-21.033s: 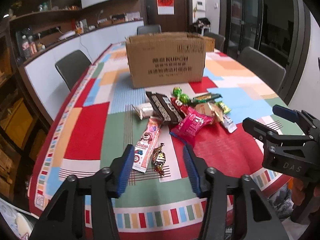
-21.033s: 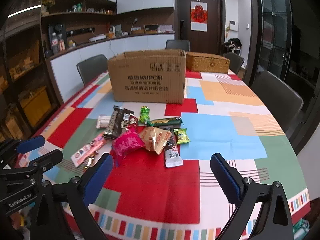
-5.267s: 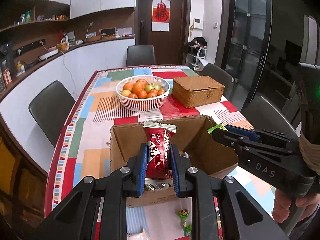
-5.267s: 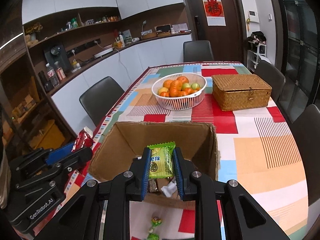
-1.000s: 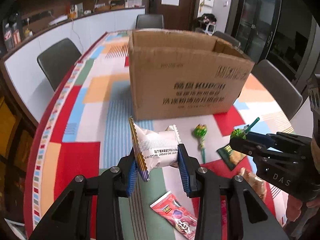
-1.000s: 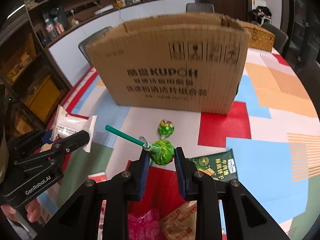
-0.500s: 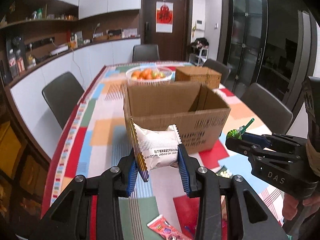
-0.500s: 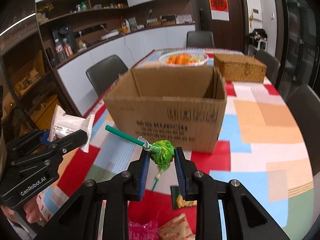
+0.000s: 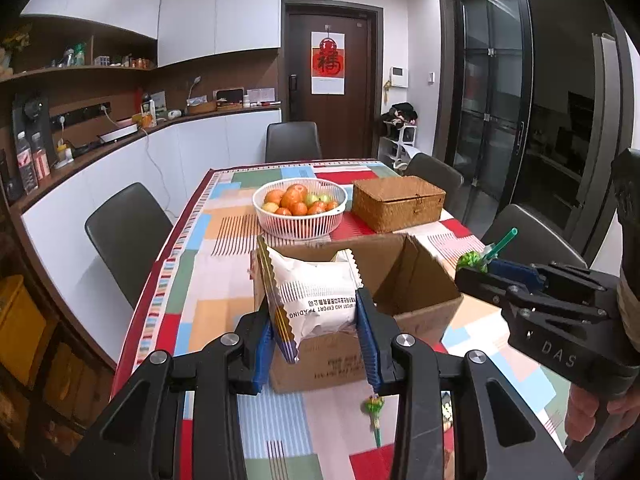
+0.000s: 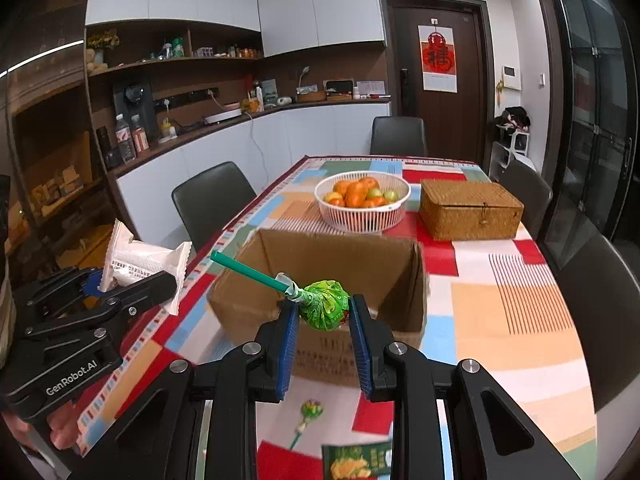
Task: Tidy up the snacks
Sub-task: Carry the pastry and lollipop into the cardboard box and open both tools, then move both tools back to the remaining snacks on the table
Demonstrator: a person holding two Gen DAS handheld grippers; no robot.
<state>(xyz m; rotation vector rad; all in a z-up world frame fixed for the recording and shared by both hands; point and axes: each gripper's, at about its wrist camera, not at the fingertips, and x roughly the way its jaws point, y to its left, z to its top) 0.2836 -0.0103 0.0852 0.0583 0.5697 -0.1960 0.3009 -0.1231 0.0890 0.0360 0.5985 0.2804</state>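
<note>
My left gripper (image 9: 316, 332) is shut on a white snack packet (image 9: 312, 296), held up in front of the open cardboard box (image 9: 424, 280). My right gripper (image 10: 322, 332) is shut on a green-wrapped lollipop (image 10: 323, 308) with a green stick pointing up-left, above the near wall of the cardboard box (image 10: 392, 268). In the right wrist view the left gripper (image 10: 96, 292) with the white snack packet (image 10: 140, 260) shows at the left. The right gripper (image 9: 476, 270) with the lollipop (image 9: 472, 260) shows at the right of the left wrist view. Another green lollipop (image 9: 374, 408) lies on the tablecloth before the box.
Behind the box stand a white basket of fruit (image 9: 300, 216) and a wicker box (image 9: 398, 202). A green snack packet (image 10: 356, 460) lies near the table's front. Dark chairs (image 9: 124, 236) surround the table. A counter with shelves (image 10: 240, 116) runs along the left wall.
Both grippers have risen with their snacks. The views went from facing the box's printed front wall to looking down over its open top, with the fruit basket and wicker box now in sight.
</note>
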